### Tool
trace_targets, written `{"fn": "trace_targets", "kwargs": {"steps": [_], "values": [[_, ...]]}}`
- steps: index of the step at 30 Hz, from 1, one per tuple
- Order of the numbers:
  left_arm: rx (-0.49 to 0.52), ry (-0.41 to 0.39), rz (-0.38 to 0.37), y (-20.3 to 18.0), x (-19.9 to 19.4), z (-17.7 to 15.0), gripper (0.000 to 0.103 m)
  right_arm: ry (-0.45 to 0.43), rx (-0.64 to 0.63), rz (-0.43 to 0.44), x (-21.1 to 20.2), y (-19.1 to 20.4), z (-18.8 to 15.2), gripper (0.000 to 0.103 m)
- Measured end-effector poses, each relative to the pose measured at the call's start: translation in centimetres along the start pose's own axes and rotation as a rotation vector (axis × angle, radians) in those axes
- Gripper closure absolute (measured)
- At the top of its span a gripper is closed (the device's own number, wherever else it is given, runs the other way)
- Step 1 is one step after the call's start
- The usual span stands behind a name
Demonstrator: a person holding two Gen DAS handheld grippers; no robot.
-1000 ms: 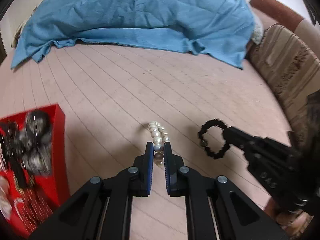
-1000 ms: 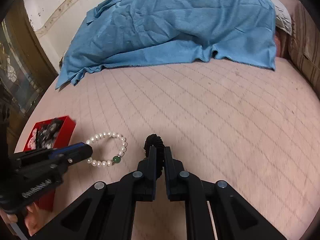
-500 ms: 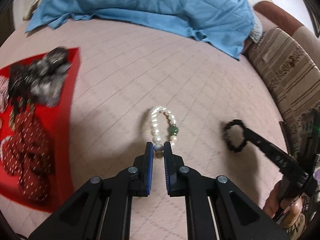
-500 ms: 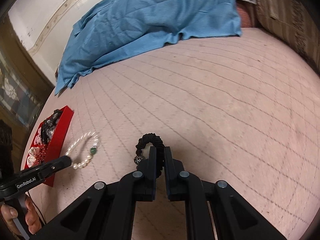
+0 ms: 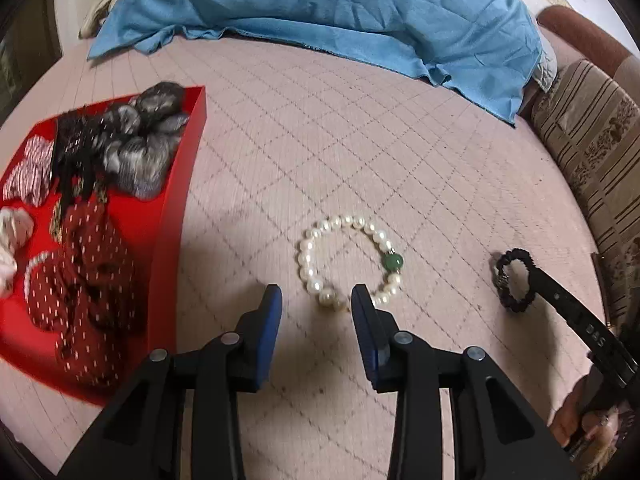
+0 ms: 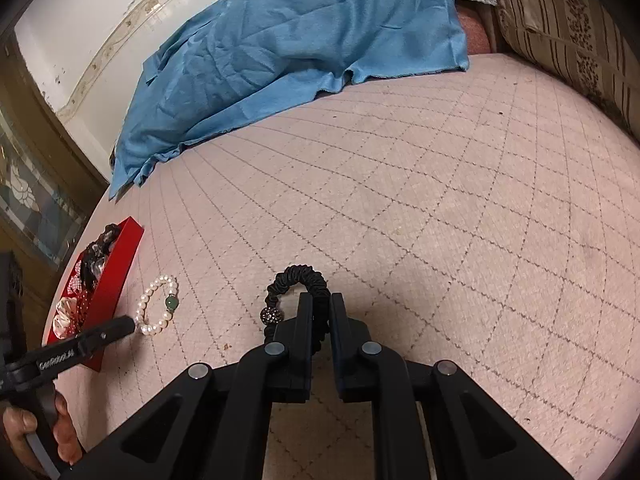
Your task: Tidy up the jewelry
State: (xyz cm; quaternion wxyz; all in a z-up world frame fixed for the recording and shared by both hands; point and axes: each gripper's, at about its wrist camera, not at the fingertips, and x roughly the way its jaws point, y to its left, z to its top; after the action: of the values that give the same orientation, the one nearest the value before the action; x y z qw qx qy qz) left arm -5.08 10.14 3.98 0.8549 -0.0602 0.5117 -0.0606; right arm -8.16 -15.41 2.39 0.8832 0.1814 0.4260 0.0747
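Note:
A white pearl bracelet (image 5: 308, 264) with one green bead lies flat on the pink quilted bedspread (image 5: 360, 140). My left gripper (image 5: 316, 300) hovers over its near end; the jaws are opening and the nearest pearls lie between the blue pads without being pressed. In the right wrist view the pearl bracelet (image 6: 139, 310) lies just beyond the left gripper's (image 6: 124, 324) tip. My right gripper (image 6: 320, 300) is shut on a black beaded bracelet (image 6: 296, 272) with a sparkly bead, low over the bedspread. From the left wrist view that black bracelet (image 5: 516, 304) hangs at the right gripper's (image 5: 538, 282) tip.
A red tray (image 5: 176, 200) of hair ties, scrunchies and beads sits on the left; in the right wrist view this tray (image 6: 120, 264) lies at the bed's left edge. A blue blanket (image 5: 320, 8) covers the far side. Striped cushions (image 5: 592, 152) line the right.
The left jaws have parted and let go of the pearl bracelet, which now lies flat as an open ring. Both grippers came lower; the right still grips the black bracelet.

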Motion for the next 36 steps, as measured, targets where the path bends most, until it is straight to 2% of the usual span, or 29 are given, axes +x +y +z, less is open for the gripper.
{"fn": "trace_targets", "kwargs": {"steps": [5,7,10,22,36], "values": [[0.031,0.019,0.039,-0.7,1.6,0.6,0.066,0.000,-0.008,-0.007,0.2,0.1,0.0,0.093],[0.051,0.011,0.053,-1.2,1.9,0.6,0.060,0.003,-0.015,-0.016,0.4,0.2,0.0,0.093],[0.097,0.002,0.081,-2.1,2.2,0.4,0.056,0.013,-0.015,-0.020,0.9,0.1,0.0,0.093],[0.155,-0.013,0.113,-2.6,2.6,0.4,0.054,0.007,-0.031,-0.040,1.8,0.4,-0.1,0.092],[0.176,-0.026,0.129,-3.0,2.8,0.3,0.053,0.008,-0.031,-0.038,2.0,0.3,0.1,0.092]]}}
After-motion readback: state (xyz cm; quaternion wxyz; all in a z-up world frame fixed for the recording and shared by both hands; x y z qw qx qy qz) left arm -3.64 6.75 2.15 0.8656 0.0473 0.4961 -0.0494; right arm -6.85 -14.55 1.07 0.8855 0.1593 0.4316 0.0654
